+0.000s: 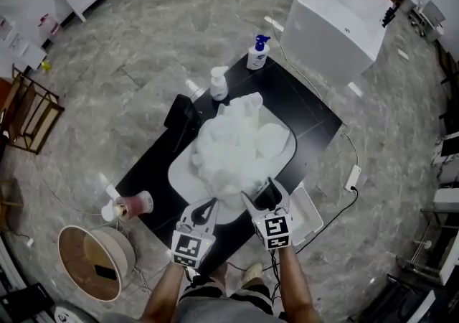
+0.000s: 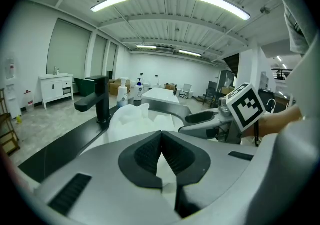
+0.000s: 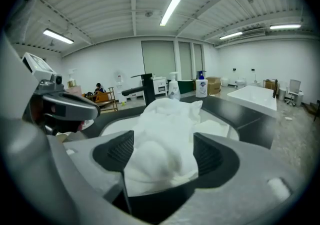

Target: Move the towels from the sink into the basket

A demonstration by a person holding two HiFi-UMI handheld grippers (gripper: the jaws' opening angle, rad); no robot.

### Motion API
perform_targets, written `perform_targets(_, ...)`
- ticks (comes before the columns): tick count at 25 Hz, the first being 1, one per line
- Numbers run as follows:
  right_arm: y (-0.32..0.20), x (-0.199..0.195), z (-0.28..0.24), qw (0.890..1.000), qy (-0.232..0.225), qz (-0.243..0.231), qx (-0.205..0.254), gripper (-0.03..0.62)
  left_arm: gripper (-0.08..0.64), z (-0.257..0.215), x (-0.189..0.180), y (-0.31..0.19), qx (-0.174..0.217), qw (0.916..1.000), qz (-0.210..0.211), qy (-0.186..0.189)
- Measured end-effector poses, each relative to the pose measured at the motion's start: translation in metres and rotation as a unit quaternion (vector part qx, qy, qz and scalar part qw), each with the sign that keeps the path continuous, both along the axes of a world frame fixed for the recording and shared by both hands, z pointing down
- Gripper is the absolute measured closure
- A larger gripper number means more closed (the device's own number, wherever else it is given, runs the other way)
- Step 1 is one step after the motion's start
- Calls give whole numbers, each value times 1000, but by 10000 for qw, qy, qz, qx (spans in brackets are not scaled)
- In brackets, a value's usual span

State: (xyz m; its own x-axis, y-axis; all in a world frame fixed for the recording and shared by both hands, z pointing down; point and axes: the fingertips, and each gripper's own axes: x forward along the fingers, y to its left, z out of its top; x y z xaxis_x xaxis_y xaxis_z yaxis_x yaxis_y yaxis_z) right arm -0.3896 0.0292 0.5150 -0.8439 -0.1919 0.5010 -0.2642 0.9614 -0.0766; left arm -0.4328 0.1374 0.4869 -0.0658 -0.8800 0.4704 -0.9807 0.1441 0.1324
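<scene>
A heap of white towels (image 1: 229,146) fills the white sink (image 1: 183,178) set in a black counter. Both grippers hover at the sink's near rim, pointing at the heap. My left gripper (image 1: 208,207) has its jaws shut, tips touching (image 2: 161,135), with nothing gripped; towel (image 2: 130,119) shows beyond them. My right gripper (image 1: 260,197) is open, and the near fold of towel (image 3: 162,161) lies in the gap (image 3: 162,156) between its pads without being pressed. The round woven basket (image 1: 93,260) stands on the floor at the lower left.
A black faucet (image 1: 183,117) rises at the sink's left side. Two pump bottles (image 1: 219,83) (image 1: 258,52) stand on the counter's far end, a pink cup (image 1: 136,204) near its left corner. A white tub (image 1: 344,20) sits on the floor beyond.
</scene>
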Motion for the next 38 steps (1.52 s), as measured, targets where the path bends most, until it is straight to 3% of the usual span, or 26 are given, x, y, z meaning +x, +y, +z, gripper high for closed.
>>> perform_targets(4, 0, -18, 35, 9988, 423, -243, -3, 177, 545, 14, -13, -3, -83, 9999, -35, 68)
perform_targets(9, 5, -30, 58, 9969, 666, -314, -271, 180, 545, 25, -24, 0, -181, 9997, -80, 108)
perform_targets(10, 4, -30, 59, 9968, 666, -267, -340, 208, 545, 24, -26, 1, -184, 9997, -78, 100)
perform_targets(13, 0, -26, 60, 9968, 710, -131, -334, 401, 545, 16, -30, 2, -118, 9999, -69, 45)
perform_targets(15, 1, -24, 59, 9968, 731, -102, -313, 463, 545, 13, -32, 3, -98, 9999, -81, 26)
perform_targets(18, 2, -23, 48, 9978, 641, -32, -183, 502, 545, 4, -33, 6, -30, 9999, -111, 57)
perform_targets(29, 0, 12, -77, 9973, -414, 469, 380, 522, 545, -65, -13, 4, 458, 9986, 93, -228)
perform_targets(32, 2, 35, -116, 9940, -701, 693, 467, 523, 545, -92, 2, 5, 624, 9972, 202, -366)
perform_targets(38, -6, 96, -193, 9807, -1148, 1173, 1059, 528, 545, -140, 38, -2, 972, 9923, 484, -596)
